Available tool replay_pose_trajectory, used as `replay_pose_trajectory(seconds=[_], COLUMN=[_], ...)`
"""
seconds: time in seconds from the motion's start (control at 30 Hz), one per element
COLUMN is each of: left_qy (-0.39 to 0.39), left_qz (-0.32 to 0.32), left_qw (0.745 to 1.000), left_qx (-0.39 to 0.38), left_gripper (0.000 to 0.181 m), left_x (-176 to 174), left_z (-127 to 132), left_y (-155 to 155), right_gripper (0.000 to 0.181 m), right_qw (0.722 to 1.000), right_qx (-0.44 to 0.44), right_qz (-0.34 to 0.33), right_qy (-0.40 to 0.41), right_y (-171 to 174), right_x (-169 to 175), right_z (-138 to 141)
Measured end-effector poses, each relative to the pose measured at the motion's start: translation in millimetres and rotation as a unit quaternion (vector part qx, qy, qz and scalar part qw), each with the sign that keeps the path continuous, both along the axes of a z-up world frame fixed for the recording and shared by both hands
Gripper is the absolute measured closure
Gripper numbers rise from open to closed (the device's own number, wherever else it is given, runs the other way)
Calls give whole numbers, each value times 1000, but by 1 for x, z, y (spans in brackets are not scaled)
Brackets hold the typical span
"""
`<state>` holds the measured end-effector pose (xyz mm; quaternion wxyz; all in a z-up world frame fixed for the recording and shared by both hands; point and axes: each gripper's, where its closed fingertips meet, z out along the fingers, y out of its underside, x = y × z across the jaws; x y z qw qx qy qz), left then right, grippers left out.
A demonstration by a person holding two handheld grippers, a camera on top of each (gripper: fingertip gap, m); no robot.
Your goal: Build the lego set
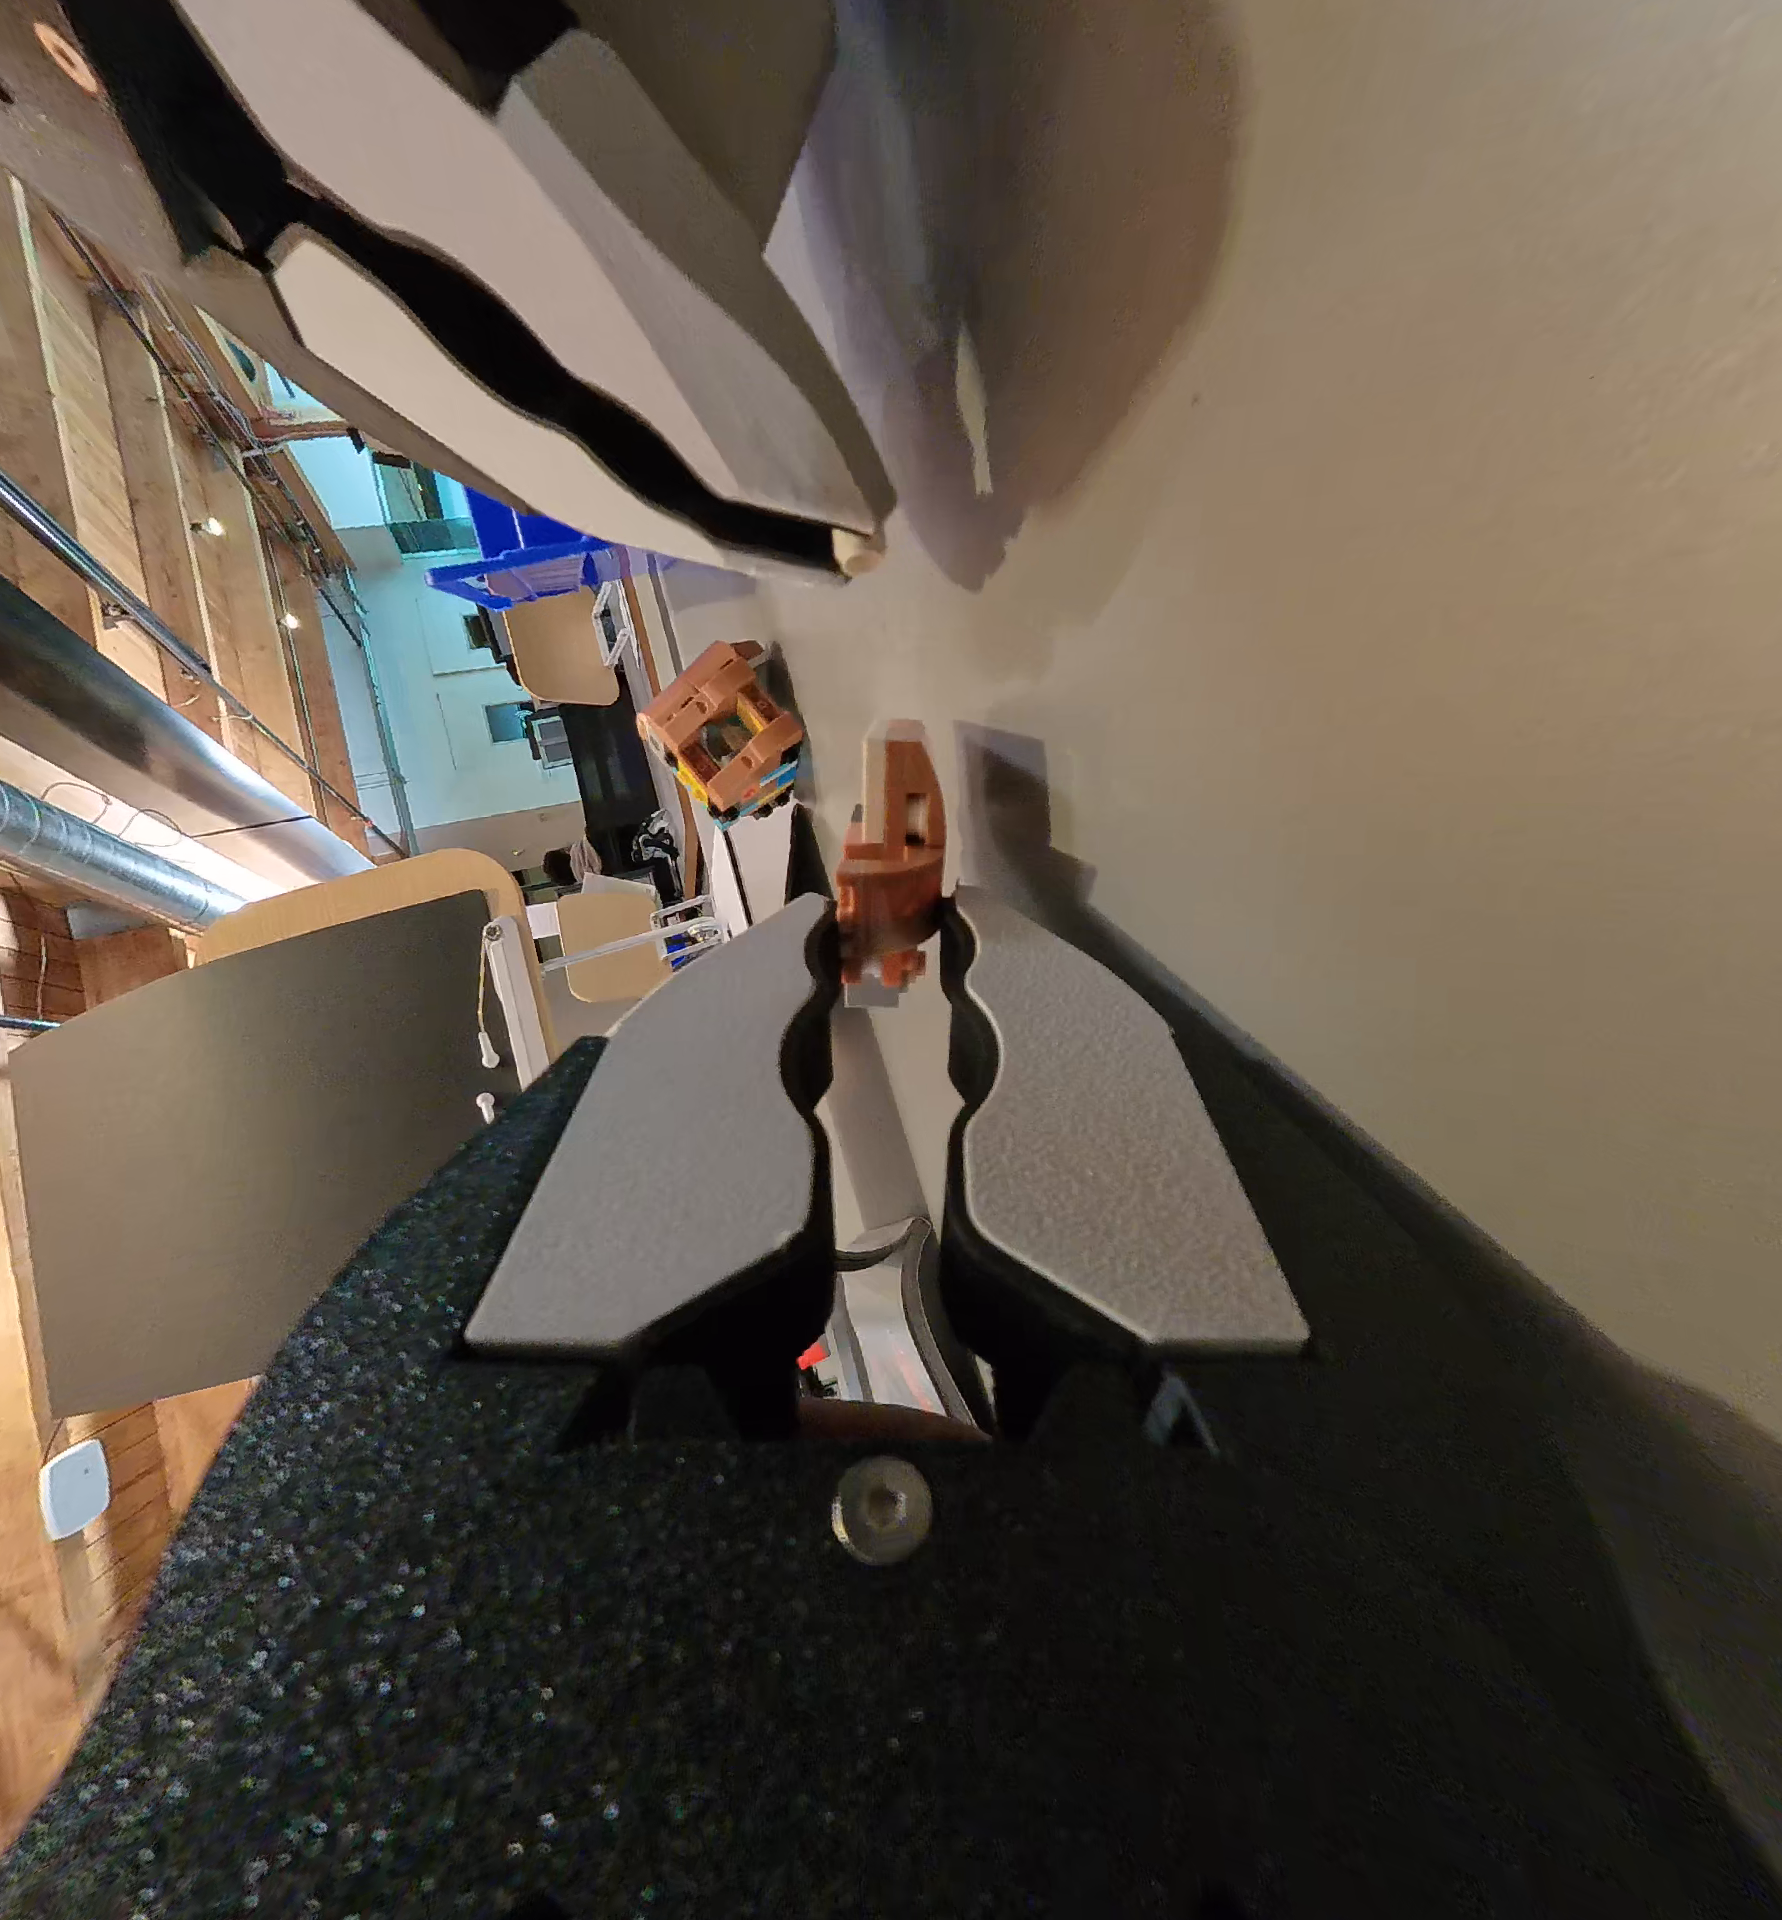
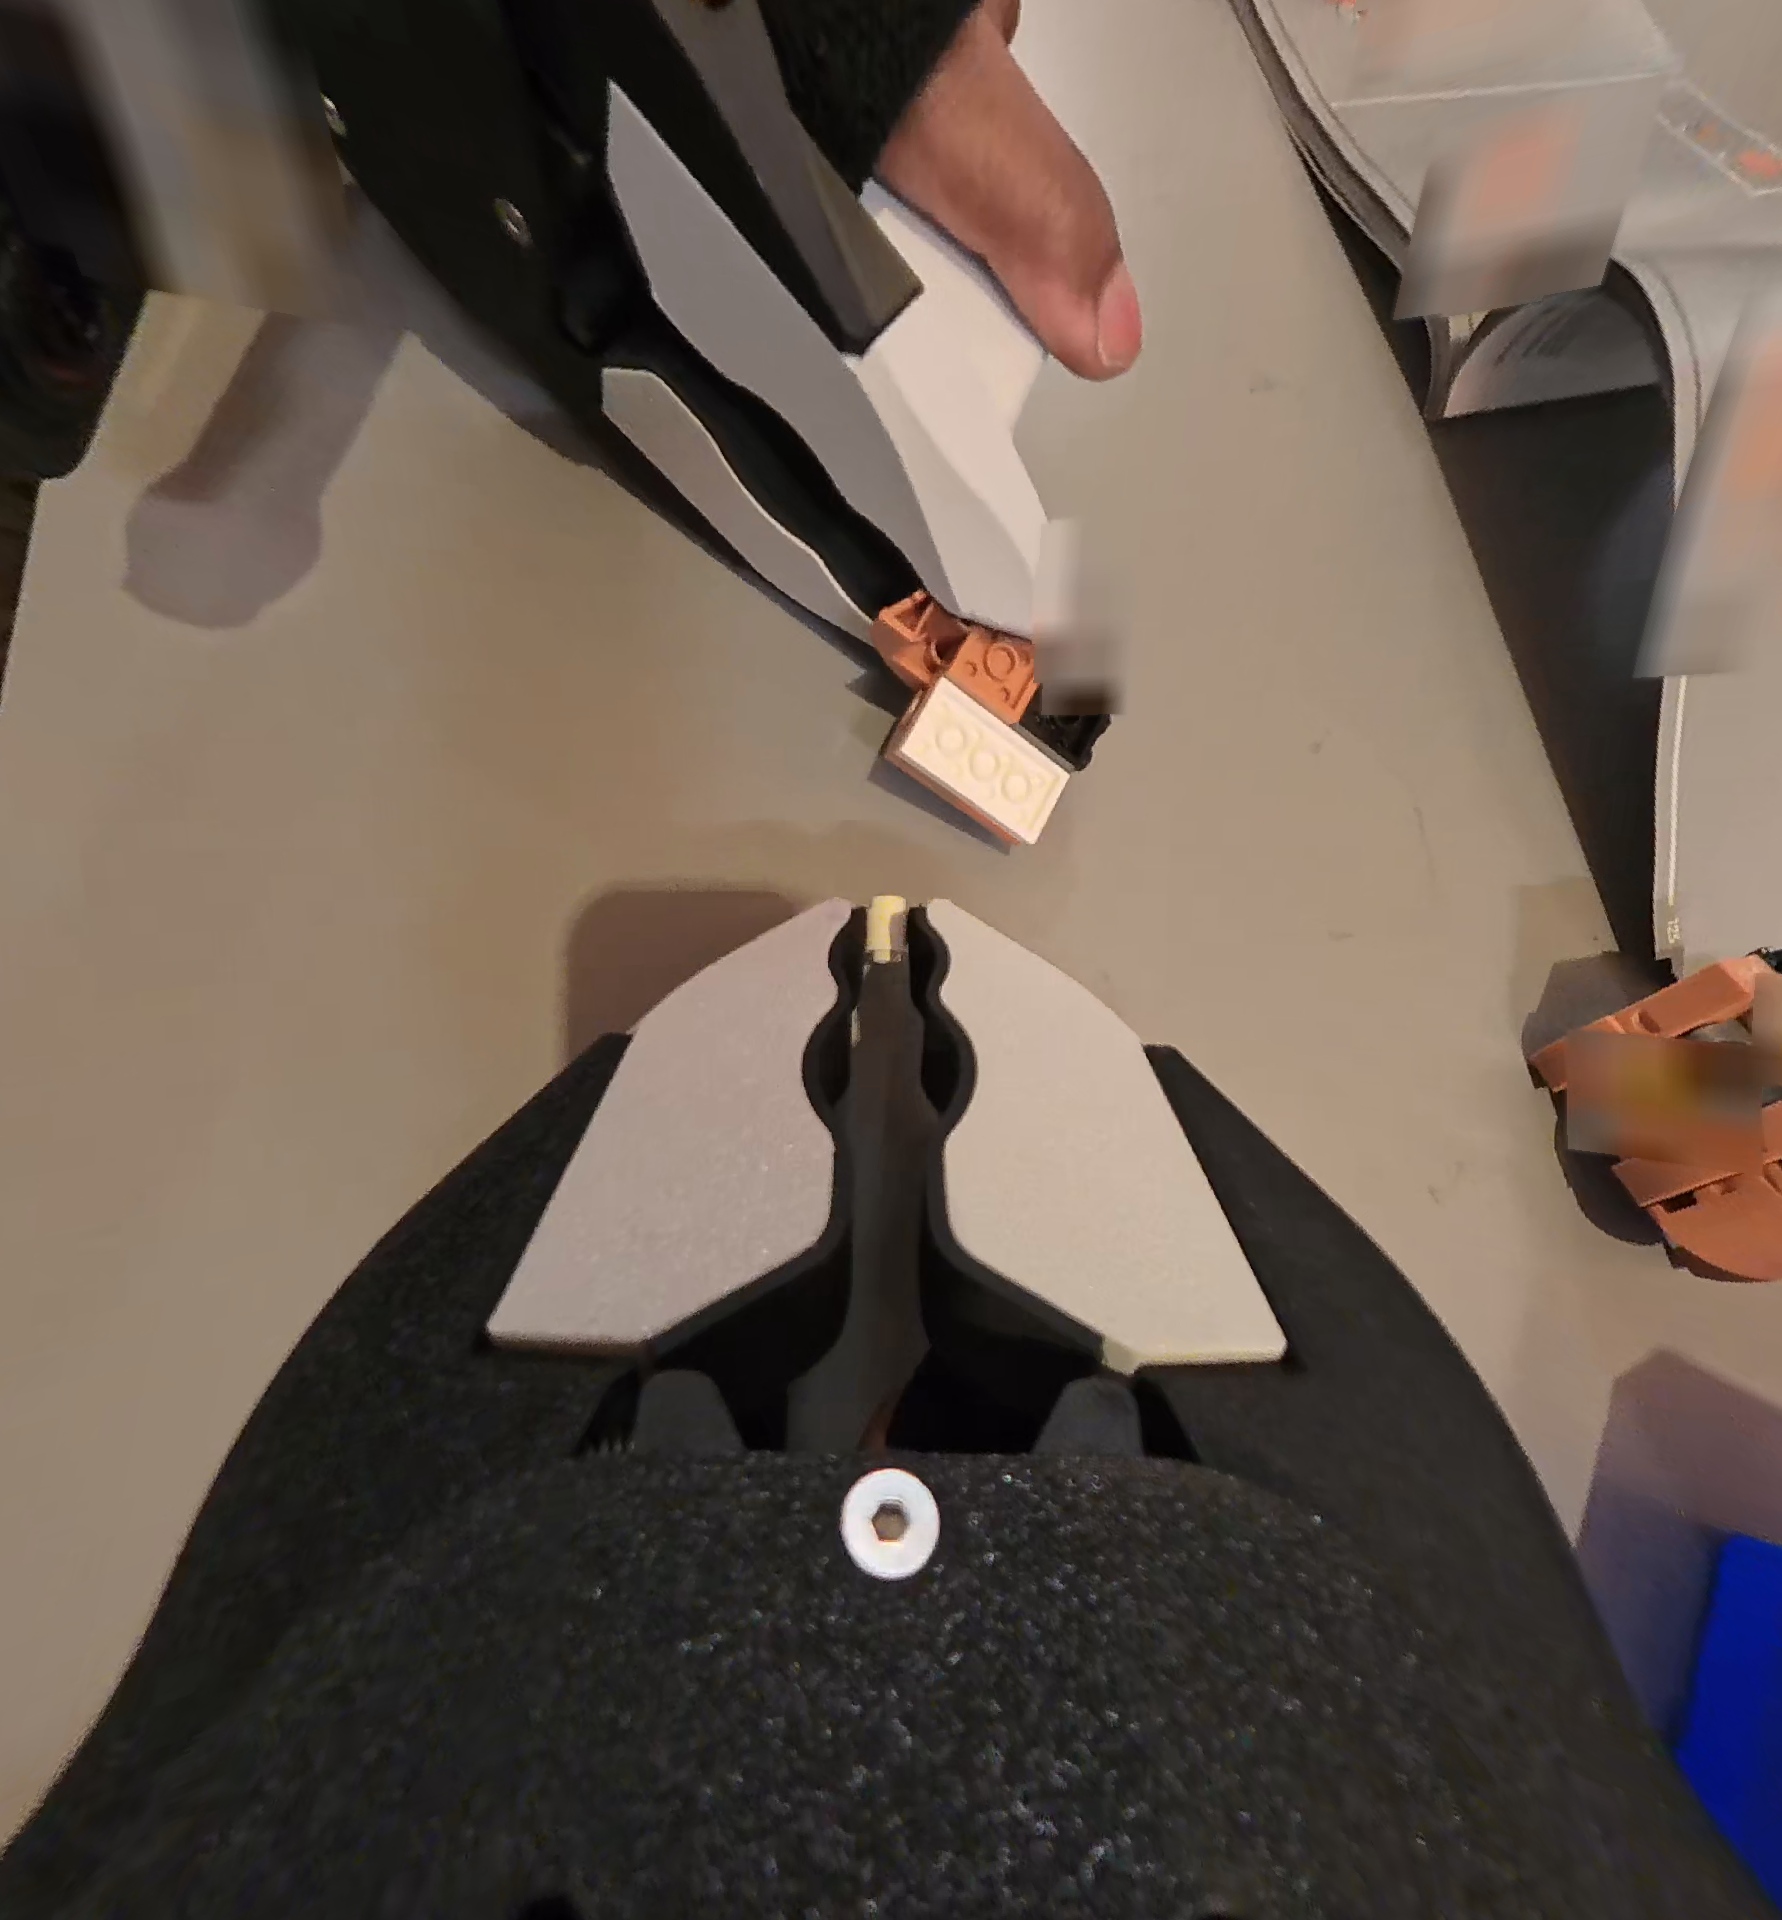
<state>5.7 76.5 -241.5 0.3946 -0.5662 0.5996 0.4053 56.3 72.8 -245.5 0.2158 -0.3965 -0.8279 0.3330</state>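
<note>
Gripping a brown lego piece (image 1: 885, 894) at its tips, left gripper (image 1: 889, 920)

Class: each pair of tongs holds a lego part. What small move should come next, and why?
Probably ease the right tongs, shut on the small cream piece, forward to the brown-and-cream assembly held by the left tongs; a gap separates them.

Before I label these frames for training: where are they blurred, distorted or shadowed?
Left wrist view: rolled sideways and fisheye-bent, upper right smeared, yet the brown lego piece in the left gripper stays fairly sharp. Right wrist view: the right gripper and its small cream piece are crisp; mosaic patches cover the booklet; soft shadows lie on the table.
</note>
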Motion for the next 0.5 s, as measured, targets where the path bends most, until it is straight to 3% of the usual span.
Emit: replay_pose_trajectory(seconds=[0.5], left_qy=[-15], left_qz=[-1], left_qw=[1000], left_qx=[10], left_gripper=[163], left_x=[8], left_z=[1], left_y=[4], right_gripper=[174], right_qw=[998], right_qx=[-6], right_qz=[18], right_qy=[60], right_y=[-8], right_x=[-5], right_z=[15])
